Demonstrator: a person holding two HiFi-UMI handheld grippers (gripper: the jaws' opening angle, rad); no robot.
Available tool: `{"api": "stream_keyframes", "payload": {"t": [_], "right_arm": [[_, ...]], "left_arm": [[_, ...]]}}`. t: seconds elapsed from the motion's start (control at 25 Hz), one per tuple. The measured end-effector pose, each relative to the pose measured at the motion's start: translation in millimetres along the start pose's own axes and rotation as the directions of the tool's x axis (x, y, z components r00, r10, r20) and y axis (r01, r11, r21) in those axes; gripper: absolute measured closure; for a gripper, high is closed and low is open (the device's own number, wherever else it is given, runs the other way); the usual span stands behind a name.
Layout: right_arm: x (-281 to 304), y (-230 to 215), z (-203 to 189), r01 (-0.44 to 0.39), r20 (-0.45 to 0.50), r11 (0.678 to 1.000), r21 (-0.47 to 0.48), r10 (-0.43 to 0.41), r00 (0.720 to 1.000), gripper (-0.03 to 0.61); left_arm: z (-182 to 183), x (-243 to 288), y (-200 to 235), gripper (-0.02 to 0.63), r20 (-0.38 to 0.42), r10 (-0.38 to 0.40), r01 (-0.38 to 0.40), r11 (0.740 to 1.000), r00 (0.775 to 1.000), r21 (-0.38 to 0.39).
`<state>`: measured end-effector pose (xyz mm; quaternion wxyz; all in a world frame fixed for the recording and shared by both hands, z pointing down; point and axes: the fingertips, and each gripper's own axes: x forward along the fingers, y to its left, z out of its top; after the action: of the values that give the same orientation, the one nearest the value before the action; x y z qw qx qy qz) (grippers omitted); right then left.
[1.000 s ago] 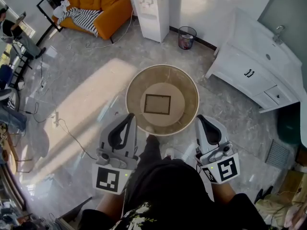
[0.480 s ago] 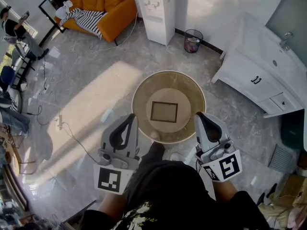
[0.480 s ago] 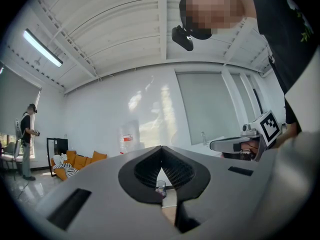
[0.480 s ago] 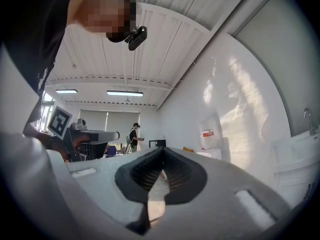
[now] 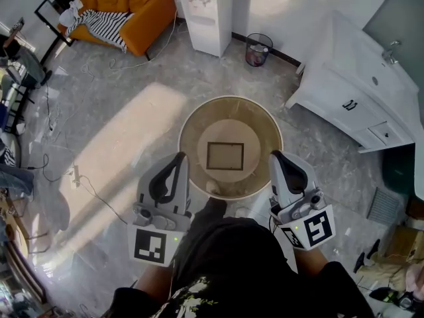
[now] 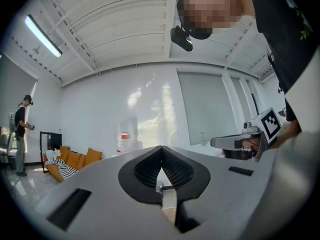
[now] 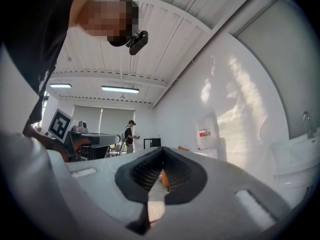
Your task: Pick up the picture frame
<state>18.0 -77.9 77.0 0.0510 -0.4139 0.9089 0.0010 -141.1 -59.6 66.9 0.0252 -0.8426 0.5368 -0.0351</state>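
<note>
1. Nearest to the person, the left claw (image 5: 179, 159) and the right claw (image 5: 275, 156) were held level in front of the body, one at each side. Both had their jaws pressed together, with nothing between them.
2. I judged the step in hand to be the approach, with no grasp begun. To do it well, the jaws had to be opened before they arrived at the frame, not on top of it.
3. Just ahead stood the round desk (image 5: 255, 119). From above, its near rim lay between the two claw tips, so the person was well centred on it.
4. The picture frame (image 5: 225, 156) lay flat in the middle of the desk, on the paler inner disc. Its sides were about square to the person, and it was apart from both claws.
5. A flat frame gives little for the jaws to bite. In my opinion, a claw had to tilt down and take one side bar across its width. The desk top looked smooth, so a push from the side could make the frame slide away.
6. Farther off, the waste bin (image 5: 258, 50), the white cabinet (image 5: 344, 85) and the orange sofa (image 5: 136, 8) stood well apart from the desk and did not disturb the reach.
</note>
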Motion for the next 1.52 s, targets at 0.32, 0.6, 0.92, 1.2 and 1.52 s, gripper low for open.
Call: {"api": "stream_keyframes", "payload": {"t": [0.32, 0.6, 0.92, 1.2, 1.52], "right_arm": [[60.0, 13.9, -16.5, 0.048, -0.051, 0.999, -0.013, -0.048, 0.998, 0.583], [76.9, 7.3, -30.5, 0.099, -0.128, 0.995, -0.028, -0.101, 0.987, 0.583], [94.7, -4.0, -42.2, 0.087, -0.124, 0.996, 0.002, -0.086, 0.989, 0.583], [104.9, 1.6, -27.9, 0.026, -0.09, 0.999, -0.035, -0.029, 0.996, 0.583], [75.3, -38.7, -32.8, -0.008, -0.105, 1.0, -0.018, 0.006, 0.994, 0.583]], "left_arm": [[-25.0, 21.2, 62.6, 0.601, -0.017, -0.073, 0.072, 0.996, 0.997, -0.05], [-42.6, 50.9, 85.9, 0.601, -0.023, -0.128, 0.126, 0.988, 0.991, -0.089], [-38.3, 54.2, 106.8, 0.6, -0.049, -0.084, 0.083, 0.996, 0.995, -0.023], [-39.4, 40.6, 103.7, 0.601, -0.057, -0.023, 0.021, 0.999, 0.998, -0.048], [-21.4, 71.6, 64.2, 0.6, -0.011, -0.018, 0.018, 0.999, 1.0, -0.05]]}}
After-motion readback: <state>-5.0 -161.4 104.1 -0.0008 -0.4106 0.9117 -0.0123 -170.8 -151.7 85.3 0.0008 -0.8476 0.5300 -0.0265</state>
